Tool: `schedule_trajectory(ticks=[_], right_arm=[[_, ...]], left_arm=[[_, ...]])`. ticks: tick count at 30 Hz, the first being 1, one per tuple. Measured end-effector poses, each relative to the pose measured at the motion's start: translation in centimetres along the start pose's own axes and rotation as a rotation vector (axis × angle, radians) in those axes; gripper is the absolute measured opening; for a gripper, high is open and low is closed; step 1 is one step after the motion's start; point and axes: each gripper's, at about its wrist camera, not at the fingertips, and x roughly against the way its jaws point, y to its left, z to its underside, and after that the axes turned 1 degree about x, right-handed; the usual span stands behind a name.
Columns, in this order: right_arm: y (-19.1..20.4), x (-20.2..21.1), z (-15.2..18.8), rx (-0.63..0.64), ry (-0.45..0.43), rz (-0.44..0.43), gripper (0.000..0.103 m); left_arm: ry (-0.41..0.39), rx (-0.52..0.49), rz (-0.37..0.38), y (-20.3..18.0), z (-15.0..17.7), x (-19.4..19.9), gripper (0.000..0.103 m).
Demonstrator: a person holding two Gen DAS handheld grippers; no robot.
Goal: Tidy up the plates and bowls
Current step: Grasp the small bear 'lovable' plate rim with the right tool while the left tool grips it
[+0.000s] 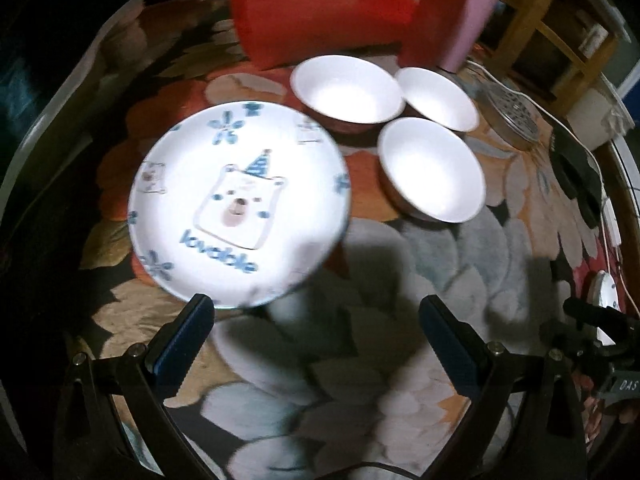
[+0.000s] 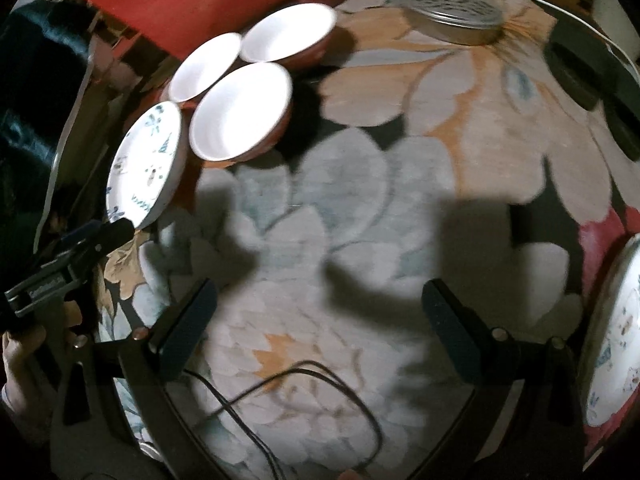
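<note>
1. Bear plate [image 1: 240, 208] sits on the floral tablecloth [image 1: 360, 360], just ahead and to the left of my left gripper [image 1: 316, 312]; near rim almost at the left finger's tip.
2. Three bowls [image 1: 430, 170] clustered beyond and right of it, close together, touching or nearly so.
3. Left gripper: jaws spread wide, nothing between them. Right gripper [image 2: 320, 296]: also spread, empty, over bare cloth.
4. Second plate [image 2: 616, 340] lies at the far right edge of the right wrist view, beside the right gripper's outer side.
5. Left hand is clearly nearer the bear plate; right is nearer the second one.
6. My read: next grab needs the left to shift left-forward and pinch the near rim. Plate is round, so no axis to align.
7. Frames are motion-blurred; can't tell rim contact.
</note>
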Motion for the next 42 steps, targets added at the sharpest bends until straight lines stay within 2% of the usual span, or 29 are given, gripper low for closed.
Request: schedule_trajectory(ticks=[11,18,23,25,26,28,29,32,36,42], right_arm=[[6.9,-3.9,-2.0,0.073,0.054,-0.069,0.103],[11.0,-6.5,-3.6,0.05,0.068,-0.091,0.101],[13.1,-9.1,-4.7,0.018,0.09,-0.066,0.08],[14.0,-10.2,-4.9,0.011,0.111,-0.054,0.067],[14.3,-10.7,-5.0,0.011,0.118,-0.049,0.064],[14.8,-11.4,-5.1,0.01,0.125,-0.03,0.048],[14.9,-11.5,-5.2,0.012,0.126,-0.026,0.044],[15.7,-12.1,-5.6,0.042,0.129,-0.008,0.026],[16.4,-12.0,-5.6,0.139,0.138,-0.002,0.026],[15.9,-11.6,-5.0,0.278,0.198,-0.029,0.026]], left_arm=[[-0.049,0.112,-0.05,8.0,-0.6,0.4,0.102],[-0.051,0.125,-0.076,11.7,-0.6,-0.1,0.102],[-0.042,0.135,-0.072,12.8,-0.2,-0.6,0.102],[-0.037,0.125,-0.073,12.9,0.1,-0.7,0.102],[-0.035,0.121,-0.074,12.9,0.2,-0.7,0.102],[-0.03,0.118,-0.073,13.1,0.5,-0.8,0.102],[-0.026,0.118,-0.071,13.1,0.7,-0.9,0.102],[-0.016,0.119,-0.067,13.2,0.8,-1.2,0.102],[-0.007,0.119,-0.059,13.4,0.7,-1.5,0.102],[-0.003,0.117,-0.046,13.5,0.2,-1.7,0.102]])
